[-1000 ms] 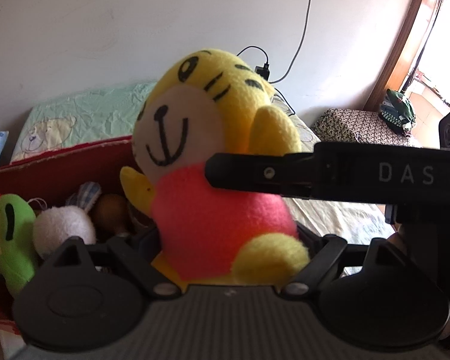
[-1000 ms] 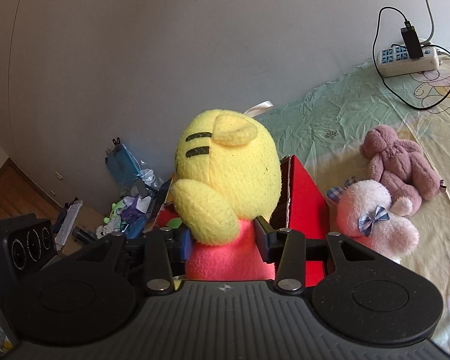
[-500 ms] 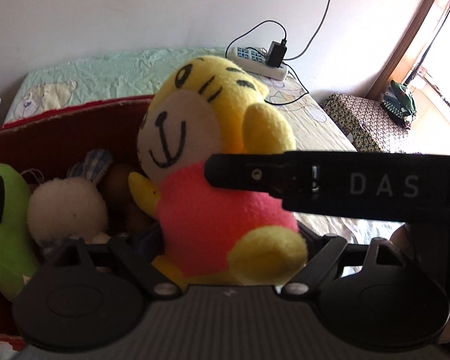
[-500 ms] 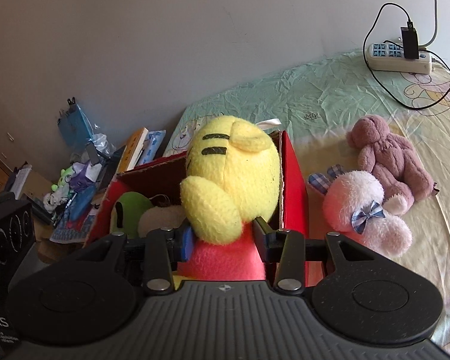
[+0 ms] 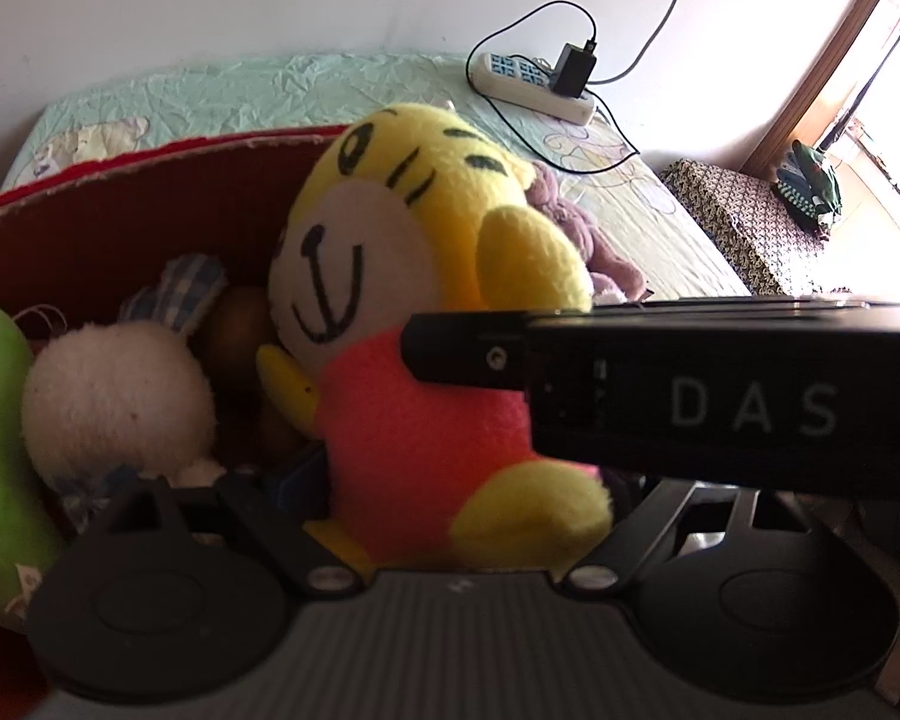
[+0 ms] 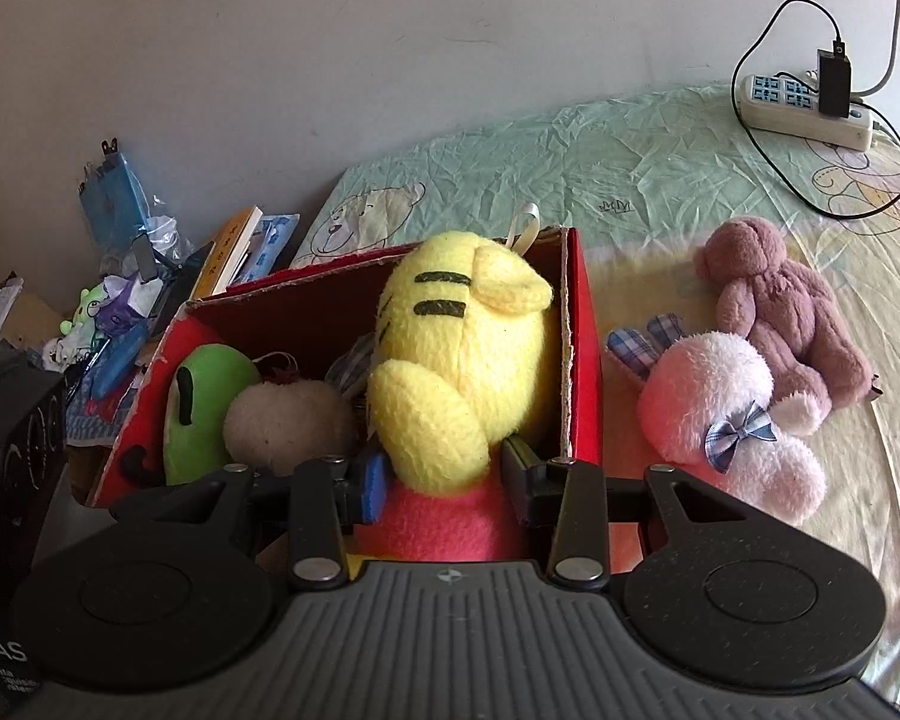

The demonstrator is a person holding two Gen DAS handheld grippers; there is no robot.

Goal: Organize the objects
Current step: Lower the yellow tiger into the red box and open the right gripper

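Observation:
A yellow tiger plush in a pink shirt [image 5: 414, 324] is held low inside a red cardboard box [image 5: 120, 222]. My right gripper [image 6: 444, 480] is shut on its pink body [image 6: 444, 522], with the yellow head [image 6: 462, 348] above the fingers. My left gripper [image 5: 450, 516] also grips the plush from the other side, low on its body; its fingers are mostly hidden behind the toy. The right gripper's black arm marked DAS [image 5: 720, 402] crosses the left wrist view. In the box lie a green plush [image 6: 201, 408] and a white fluffy plush [image 6: 288, 426].
A pink rabbit plush with a blue bow [image 6: 726, 420] and a mauve bear plush [image 6: 780, 324] lie on the bed right of the box. A power strip with charger [image 6: 810, 102] sits near the wall. Books and clutter [image 6: 150, 276] stand left of the bed.
Both grippers have lowered the tiger plush from above the box down into it. The view tilted down, so the bed and power strip now show.

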